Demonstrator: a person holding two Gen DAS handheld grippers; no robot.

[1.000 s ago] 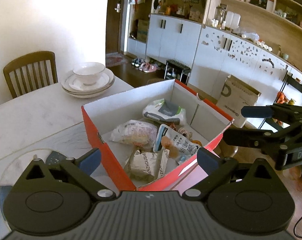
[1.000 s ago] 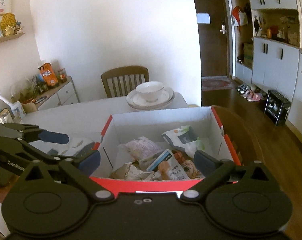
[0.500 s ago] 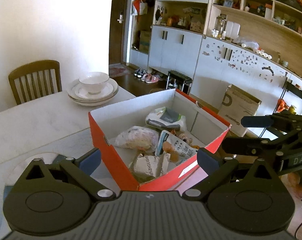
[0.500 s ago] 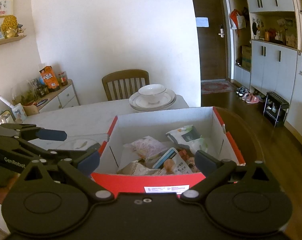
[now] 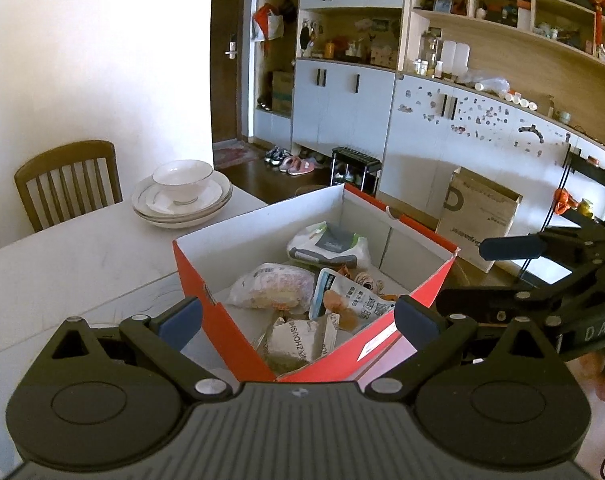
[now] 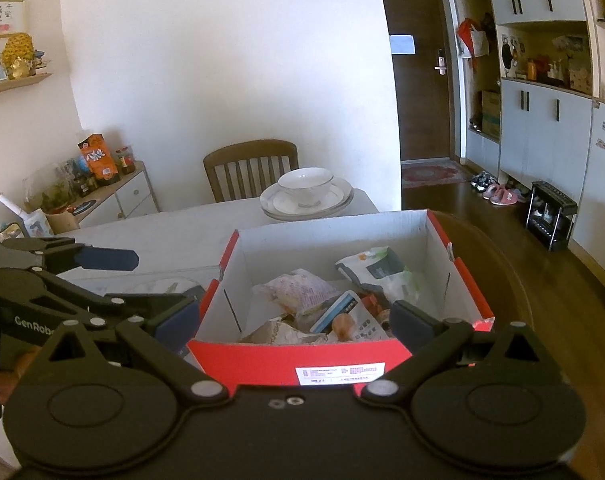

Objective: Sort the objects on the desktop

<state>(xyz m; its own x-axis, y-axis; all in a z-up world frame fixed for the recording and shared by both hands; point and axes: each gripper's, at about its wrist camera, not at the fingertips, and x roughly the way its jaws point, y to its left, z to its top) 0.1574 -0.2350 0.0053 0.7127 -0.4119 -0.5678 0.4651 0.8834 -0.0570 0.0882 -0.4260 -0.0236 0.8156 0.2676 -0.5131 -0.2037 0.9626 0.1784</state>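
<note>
Ahead of and below both hand-held grippers, left [image 5: 298, 318] and right [image 6: 296, 318], each wide open and empty, the red box [image 6: 338, 360] of packets on the counter [image 5: 74, 248] looks farther off than a second ago, suggesting sorting is ending.

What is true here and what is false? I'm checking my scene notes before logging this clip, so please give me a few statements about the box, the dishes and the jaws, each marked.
1. The red box holds several snack packets. True.
2. The white bowl sits inside the box. False: it rests on stacked plates on the table, beyond the box.
3. The left gripper has its jaws spread wide and holds nothing. True.
4. The right gripper is shut on a packet. False: its jaws are open and empty.
5. The box has a lid closed over it. False: it is open on top.
</note>
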